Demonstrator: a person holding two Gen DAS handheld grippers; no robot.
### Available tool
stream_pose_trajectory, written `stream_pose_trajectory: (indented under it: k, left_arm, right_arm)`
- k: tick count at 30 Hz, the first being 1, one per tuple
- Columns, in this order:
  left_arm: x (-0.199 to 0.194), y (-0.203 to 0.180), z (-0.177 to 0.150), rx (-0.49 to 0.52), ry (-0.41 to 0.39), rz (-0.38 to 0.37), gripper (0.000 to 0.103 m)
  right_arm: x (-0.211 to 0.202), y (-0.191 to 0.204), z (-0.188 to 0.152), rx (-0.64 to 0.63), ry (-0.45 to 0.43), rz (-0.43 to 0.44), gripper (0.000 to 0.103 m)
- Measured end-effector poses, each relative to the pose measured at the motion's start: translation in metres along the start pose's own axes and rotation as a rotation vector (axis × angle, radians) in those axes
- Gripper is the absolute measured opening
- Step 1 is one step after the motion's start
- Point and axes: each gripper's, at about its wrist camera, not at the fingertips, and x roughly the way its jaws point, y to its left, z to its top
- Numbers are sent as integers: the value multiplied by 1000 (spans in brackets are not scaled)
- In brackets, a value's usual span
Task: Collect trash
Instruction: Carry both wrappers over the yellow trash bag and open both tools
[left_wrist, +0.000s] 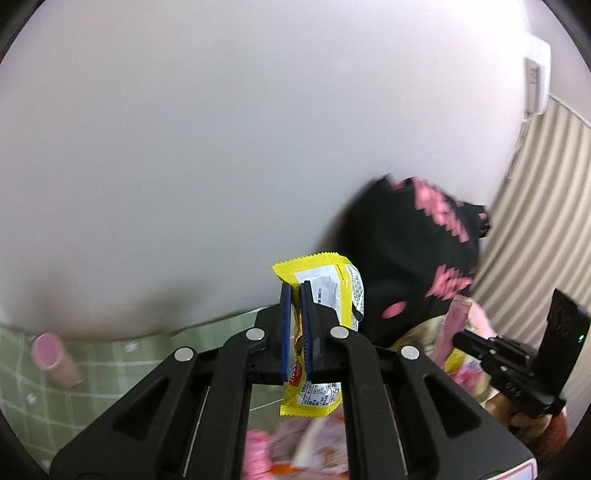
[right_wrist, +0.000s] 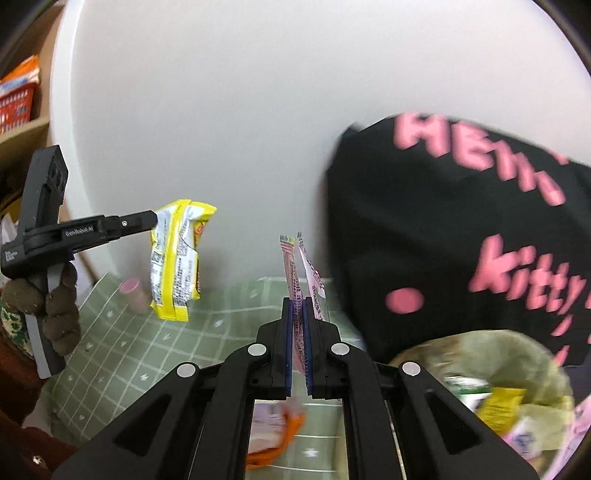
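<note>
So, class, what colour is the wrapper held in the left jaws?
Yellow wrapper, with a white printed panel; clearest in the right wrist view.

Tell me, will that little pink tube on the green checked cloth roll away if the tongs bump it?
Probably, yes. The small pink cylindrical tube looks round-sided, so once knocked flat it could roll across the green checked tablecloth. It seems small and likely light, so a gentle nudge might tip it. Blur hides its base.
</note>
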Motion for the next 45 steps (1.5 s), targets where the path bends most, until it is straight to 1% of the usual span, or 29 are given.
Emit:
stream_pose_trajectory:
  k: [5,10,14,18,22,26,29,31,33,36,38,40,43,45]
  left_arm:
    - [21,-63,15,107,-5,-88,5]
    - [52,-129,15,194,37,-179,5]
    - [74,-172,9,230,71,-245,5]
    - [90,-203,5,258,77,-281,5]
    - [102,-216,-3,254,81,-291,5]
    - [119,-231,-19,258,112,-313,5]
    - [137,-241,-35,274,136,-322,5]
    - [151,-244,-45,277,176,-304,5]
    - [165,-244,-58,272,233,-280,5]
    - [171,-238,-69,262,271,-260,5]
    - [172,-235,-73,259,285,-251,5]
    - [172,-234,-75,267,290,-243,5]
    - [171,-230,-76,273,291,-235,5]
    - [173,-227,-77,268,307,-234,5]
  right_arm:
    - [-37,-42,0,48,-64,-108,6]
    - [-71,-85,-8,98,-103,-189,6]
    - [-91,-110,-19,141,-113,-215,6]
    - [-108,-131,-26,164,-122,-244,6]
    - [-120,-149,-30,208,-128,-255,6]
    - [-125,-162,-37,232,-124,-259,6]
    - [-119,-171,-40,264,-104,-228,6]
    - [-113,-175,-42,279,-90,-202,6]
    - [-104,-177,-44,286,-65,-184,6]
    - [-84,-182,-51,319,1,-156,6]
    - [-67,-189,-59,360,65,-148,6]
    - [-57,-191,-66,380,98,-143,6]
    - [-49,-188,-73,367,123,-148,6]
    - [-46,-187,-75,359,135,-152,6]
